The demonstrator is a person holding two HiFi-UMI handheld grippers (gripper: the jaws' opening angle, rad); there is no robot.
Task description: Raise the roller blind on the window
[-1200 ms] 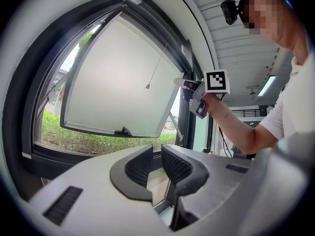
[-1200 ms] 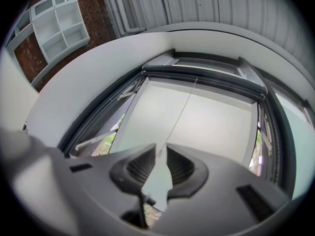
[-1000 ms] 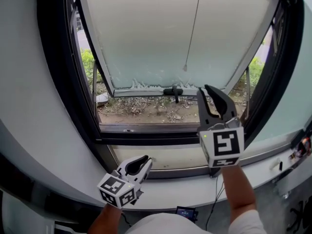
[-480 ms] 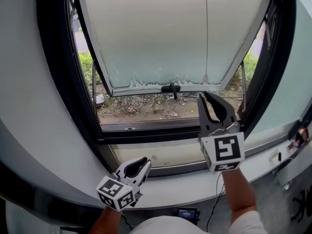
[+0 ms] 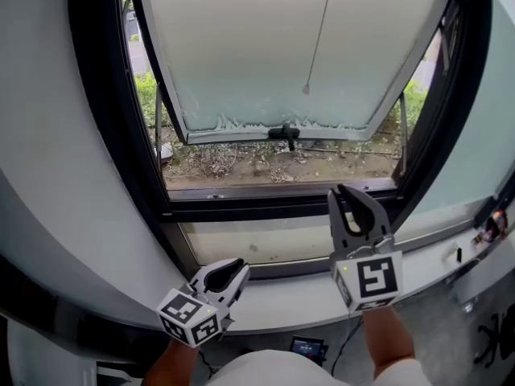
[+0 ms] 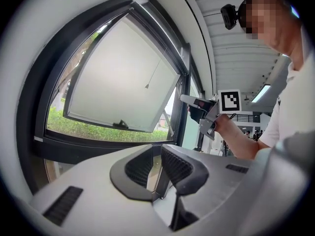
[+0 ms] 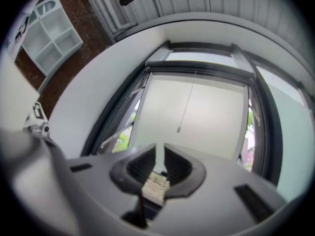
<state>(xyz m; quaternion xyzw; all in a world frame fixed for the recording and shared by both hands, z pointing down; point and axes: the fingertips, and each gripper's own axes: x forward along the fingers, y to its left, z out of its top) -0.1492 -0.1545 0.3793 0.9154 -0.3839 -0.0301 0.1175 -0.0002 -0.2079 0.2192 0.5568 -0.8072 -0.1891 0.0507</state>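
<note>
A pale blind fills the tilted-out window sash down to its lower rail. Its thin pull cord ends in a small weight and hangs free in front of the blind; the weight also shows in the right gripper view and the left gripper view. My right gripper is below the sash, in front of the lower window frame, well under the cord; its jaws are all but together and hold nothing. My left gripper rests low by the sill, shut and empty. The right gripper also appears in the left gripper view.
A black handle sits on the sash's lower rail. The dark window frame and a white sill run under both grippers. Cables lie at the sill's right end. A small device lies on the floor below.
My right gripper has dropped from in front of the sash's lower rail to the lower frame. The free cord swung right, then back. The left gripper has barely shifted.
</note>
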